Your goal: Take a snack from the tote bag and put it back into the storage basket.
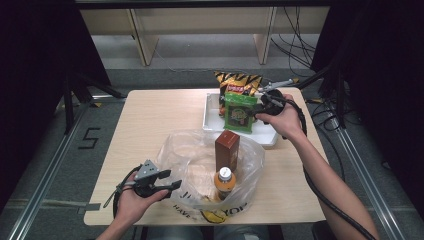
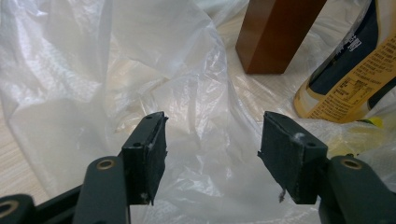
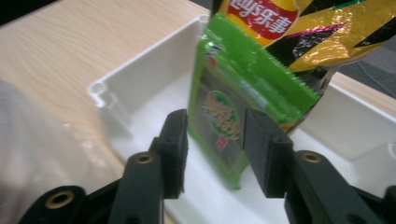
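Note:
A green snack packet (image 1: 240, 112) (image 3: 243, 79) stands upright in the white tray (image 1: 212, 117) (image 3: 140, 79), in front of a yellow-and-black chip bag (image 1: 237, 82) (image 3: 299, 32). My right gripper (image 1: 260, 107) (image 3: 215, 144) is open, its jaws on either side of the packet's lower edge, with a small gap showing at the left pad. At the table's near left, my left gripper (image 1: 172, 180) (image 2: 212, 144) is open against the clear plastic bag (image 1: 185, 150) (image 2: 187, 93), with nothing between its pads.
Inside the plastic bag stand a brown box (image 1: 227, 147) (image 2: 275, 32) and an orange-capped bottle (image 1: 224, 181) (image 2: 345, 79). The tray sits at the table's far right. Bare tabletop (image 1: 150, 115) lies at the far left. Cables trail on the floor beyond the right edge.

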`<state>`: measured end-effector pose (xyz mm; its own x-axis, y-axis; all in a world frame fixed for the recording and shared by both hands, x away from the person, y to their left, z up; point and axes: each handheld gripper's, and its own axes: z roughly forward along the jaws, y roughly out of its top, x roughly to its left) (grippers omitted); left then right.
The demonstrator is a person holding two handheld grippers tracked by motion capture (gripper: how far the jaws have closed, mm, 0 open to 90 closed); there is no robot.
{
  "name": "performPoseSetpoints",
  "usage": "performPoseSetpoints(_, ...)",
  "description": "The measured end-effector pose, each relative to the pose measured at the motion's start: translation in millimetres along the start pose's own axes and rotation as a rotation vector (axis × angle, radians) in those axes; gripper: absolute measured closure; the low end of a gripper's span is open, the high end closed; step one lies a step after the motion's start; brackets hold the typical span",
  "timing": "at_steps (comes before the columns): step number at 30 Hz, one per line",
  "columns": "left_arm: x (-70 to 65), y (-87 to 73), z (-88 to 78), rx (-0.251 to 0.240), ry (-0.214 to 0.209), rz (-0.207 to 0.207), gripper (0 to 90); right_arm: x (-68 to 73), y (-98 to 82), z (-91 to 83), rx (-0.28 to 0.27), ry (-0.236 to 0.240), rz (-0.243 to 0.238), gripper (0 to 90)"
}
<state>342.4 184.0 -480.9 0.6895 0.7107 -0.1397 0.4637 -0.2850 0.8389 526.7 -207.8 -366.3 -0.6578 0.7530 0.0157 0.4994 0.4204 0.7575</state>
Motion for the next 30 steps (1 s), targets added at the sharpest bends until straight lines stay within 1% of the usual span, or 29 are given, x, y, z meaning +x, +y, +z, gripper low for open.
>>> performPoseSetpoints(1, -0.9, -0.1, 0.4, -0.002, 0.008, -0.002, 40.1, 0.0, 0.0, 0.0, 0.000, 0.000, 0.000, 58.4)
performPoseSetpoints(2, -1.1, 0.0, 1.0, -0.005, 0.000, -0.005, 40.1, 2.2, -1.2, -4.0, -0.009, 0.018, 0.011, 58.2)
performPoseSetpoints(3, -1.2, 0.3, 0.9, -0.002, 0.002, 0.001, 40.0, 4.9, -2.9, -8.0, -0.018, 0.032, 0.021, 58.1)
performPoseSetpoints(4, -1.3, 0.3, 0.8, -0.002, 0.005, 0.006, 40.0, 11.6, -5.8, -16.6, -0.017, 0.073, 0.035, 55.8)
performPoseSetpoints(5, -1.5, 0.4, 0.9, -0.003, 0.004, 0.006, 40.0, 11.6, -5.8, -16.6, -0.017, 0.073, 0.035, 55.8)
performPoseSetpoints(6, -1.5, 0.4, 0.8, -0.002, 0.005, 0.007, 40.0, 13.6, -7.6, -19.0, -0.044, 0.070, 0.019, 53.6)
performPoseSetpoints(7, -1.5, 0.4, 0.8, -0.002, 0.005, 0.005, 40.0, 17.9, -9.0, -22.2, -0.050, 0.086, 0.025, 51.5)
performPoseSetpoints(8, -1.3, 0.3, 0.8, -0.002, 0.006, 0.004, 40.0, 21.8, -10.1, -26.6, -0.046, 0.095, 0.018, 49.6)
performPoseSetpoints(9, -1.5, 0.4, 0.8, -0.001, 0.008, 0.000, 40.0, 26.1, -10.2, -31.0, -0.046, 0.105, 0.034, 47.9)
performPoseSetpoints(10, -1.5, 0.4, 0.8, -0.001, 0.008, 0.000, 40.0, 31.9, -11.2, -34.1, -0.067, 0.127, 0.033, 46.9)
performPoseSetpoints(13, -1.6, 0.3, 1.0, -0.007, 0.007, -0.002, 40.0, 44.3, -12.6, -41.5, -0.082, 0.145, 0.011, 44.4)
performPoseSetpoints(14, -1.6, 0.3, 1.1, -0.007, 0.007, -0.001, 39.9, 49.3, -13.5, -43.0, -0.084, 0.163, 0.005, 43.6)
performPoseSetpoints(15, -2.0, 0.0, 1.3, -0.008, 0.008, -0.007, 39.9, 54.0, -13.5, -45.3, -0.084, 0.169, 0.002, 42.9)
performPoseSetpoints(16, -1.8, 0.0, 1.3, -0.007, 0.007, -0.003, 39.9, 59.8, -14.0, -47.9, -0.080, 0.177, -0.006, 41.7)
performPoseSetpoints(17, -1.6, 0.3, 1.0, -0.003, 0.007, 0.003, 40.0, 62.8, -13.8, -48.9, -0.089, 0.186, -0.027, 41.0)
performPoseSetpoints(18, -1.7, 0.3, 0.9, -0.003, 0.007, 0.005, 40.0, 65.4, -13.8, -49.2, -0.098, 0.191, -0.033, 40.5)
performPoseSetpoints(19, -1.8, 0.5, 0.6, 0.000, 0.007, 0.005, 40.0, 72.0, -14.4, -51.4, -0.112, 0.190, -0.017, 39.7)
performPoseSetpoints(20, -1.7, 0.5, 0.5, 0.000, 0.007, 0.005, 39.9, 73.5, -14.1, -53.6, -0.101, 0.203, -0.025, 39.2)
performPoseSetpoints(21, -1.7, 0.4, 0.5, 0.000, 0.007, 0.005, 39.9, 75.4, -14.4, -53.9, -0.106, 0.208, -0.016, 38.9)
performPoseSetpoints(22, -1.4, 0.2, 0.7, -0.002, 0.006, 0.005, 39.9, 75.5, -14.1, -54.0, -0.111, 0.224, -0.042, 38.4)
performPoseSetpoints(23, -1.4, 0.2, 0.8, -0.001, 0.006, 0.005, 40.0, 79.2, -15.1, -55.7, -0.109, 0.227, -0.019, 38.0)
performPoseSetpoints(24, -1.5, 0.2, 1.0, -0.002, 0.005, 0.003, 40.0, 80.9, -15.4, -57.0, -0.110, 0.229, -0.023, 37.7)
performPoseSetpoints(25, -1.5, 0.2, 1.2, -0.003, 0.005, 0.004, 39.9, 81.5, -15.2, -56.7, -0.119, 0.241, -0.038, 37.4)
performPoseSetpoints(26, -1.7, 0.2, 1.4, -0.002, 0.004, 0.003, 39.9, 84.5, -16.0, -57.3, -0.121, 0.254, -0.019, 37.1)
performPoseSetpoints(28, -2.1, 0.4, 1.5, -0.001, 0.005, 0.002, 39.9, 88.0, -16.7, -58.2, -0.115, 0.254, -0.025, 36.6)
performPoseSetpoints(29, -2.2, 0.3, 1.6, 0.000, 0.005, 0.002, 39.9, 88.5, -16.7, -57.3, -0.123, 0.259, -0.049, 36.1)
performPoseSetpoints(30, -2.3, 0.3, 1.7, 0.000, 0.005, 0.002, 39.9, 92.1, -17.3, -56.6, -0.123, 0.264, -0.056, 35.4)
